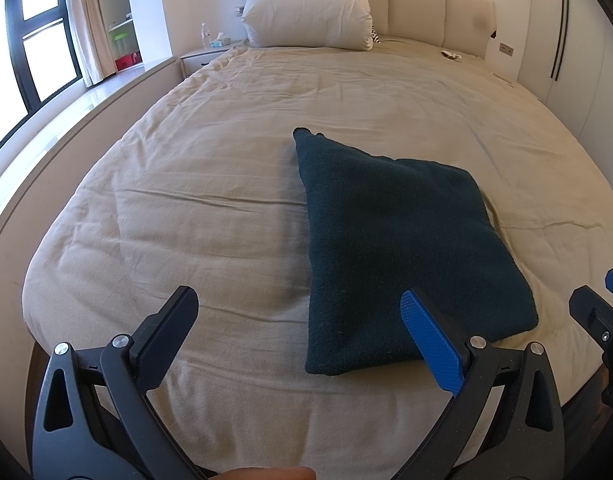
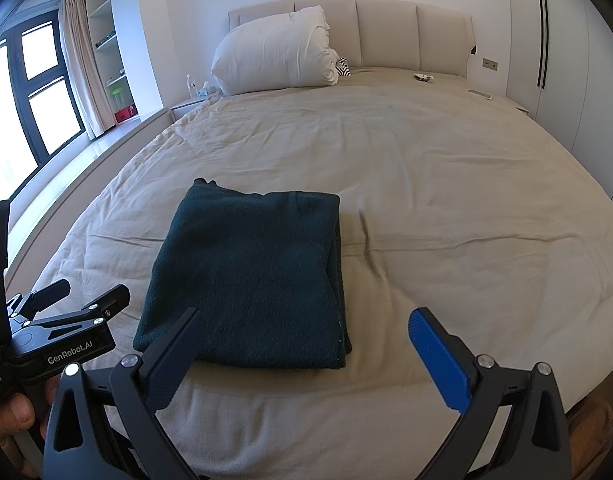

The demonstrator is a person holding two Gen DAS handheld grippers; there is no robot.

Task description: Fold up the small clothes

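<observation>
Since the garment (image 2: 250, 280) already lies as a compact dark-green rectangle on the bed (image 2: 446, 220), at centre-left of the right wrist frame, the folding is judged nearly or fully done. The left gripper (image 1: 302, 320) and right gripper (image 2: 306, 340) are both held wide open, nothing gripped, low in their frames just short of the near edge. If another fold is wanted, that near edge would have to be pinched and carried over evenly. No containers are seen; a pillow (image 2: 274, 52) lies at upper centre.

Dark green garment (image 2: 250, 276) folded flat (rectangular) on bed (image 2: 446, 208).
</observation>
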